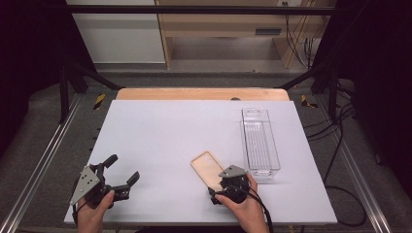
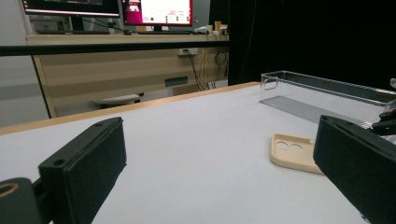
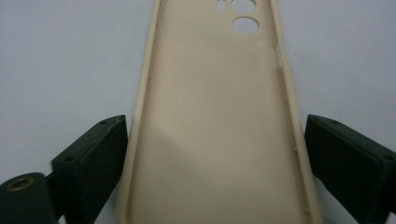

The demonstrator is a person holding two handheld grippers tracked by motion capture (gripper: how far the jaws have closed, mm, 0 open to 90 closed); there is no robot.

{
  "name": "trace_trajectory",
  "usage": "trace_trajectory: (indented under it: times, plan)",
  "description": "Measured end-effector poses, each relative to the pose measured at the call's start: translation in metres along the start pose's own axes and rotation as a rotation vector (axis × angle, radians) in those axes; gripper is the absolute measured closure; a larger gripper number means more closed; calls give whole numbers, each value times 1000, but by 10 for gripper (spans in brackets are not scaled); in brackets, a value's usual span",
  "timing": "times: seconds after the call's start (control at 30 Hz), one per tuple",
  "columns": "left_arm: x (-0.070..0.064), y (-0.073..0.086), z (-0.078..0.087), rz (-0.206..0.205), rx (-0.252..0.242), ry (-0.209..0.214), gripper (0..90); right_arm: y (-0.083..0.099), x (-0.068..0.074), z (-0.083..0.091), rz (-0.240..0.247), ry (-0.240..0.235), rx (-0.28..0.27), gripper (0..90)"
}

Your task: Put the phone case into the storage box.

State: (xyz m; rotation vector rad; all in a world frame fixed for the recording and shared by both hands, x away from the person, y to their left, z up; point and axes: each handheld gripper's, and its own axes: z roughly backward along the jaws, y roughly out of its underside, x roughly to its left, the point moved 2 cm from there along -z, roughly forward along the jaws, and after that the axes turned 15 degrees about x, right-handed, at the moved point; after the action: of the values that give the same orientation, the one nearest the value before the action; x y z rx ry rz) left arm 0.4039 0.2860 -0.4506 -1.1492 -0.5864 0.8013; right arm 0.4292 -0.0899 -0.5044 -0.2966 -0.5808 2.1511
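The right gripper [image 3: 215, 154] is seen with its jaws spread apart, one on each long side of a beige phone case [image 3: 217, 121]; the left jaw appears to sit right against the case's edge, while a thin strip of table is visible between the right jaw and the other edge, so nothing is clamped yet. The case lies flat on the white table [image 1: 160, 141], hollow side up, with its camera holes at the end away from the gripper. Seen from the high view, the phone case [image 1: 206, 166] rests just left of the near end of a clear plastic bin [image 1: 260, 143], and its near end is covered by the right gripper [image 1: 228, 183] held in the person's hand. The step in hand is judged to be the grasp of the case across its width. For this to be done well, the jaws should be kept level with the thin rim and centred on it, and closed evenly, since the soft walls could buckle or the case could slide if one jaw lands first. Well to the left of the case, the left gripper [image 1: 124, 172] is held open and idle above the table, nothing between its jaws.
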Motion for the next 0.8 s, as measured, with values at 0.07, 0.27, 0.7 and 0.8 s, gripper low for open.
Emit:
trace_trajectory:
  times: [0.07,0.27,0.7,0.8]
  plan:
    - [-1,0,0,2,0,0,22,1,0,0,-2,-1,-10,111]
    - [-2,0,-1,11,10,4,21,0,1,1,-9,3,1,120]
    - [-12,-3,-7,96,90,96,16,-12,21,13,-1,40,-217,125]
    - [-22,-10,-17,130,105,139,16,-15,25,17,4,42,-304,125]
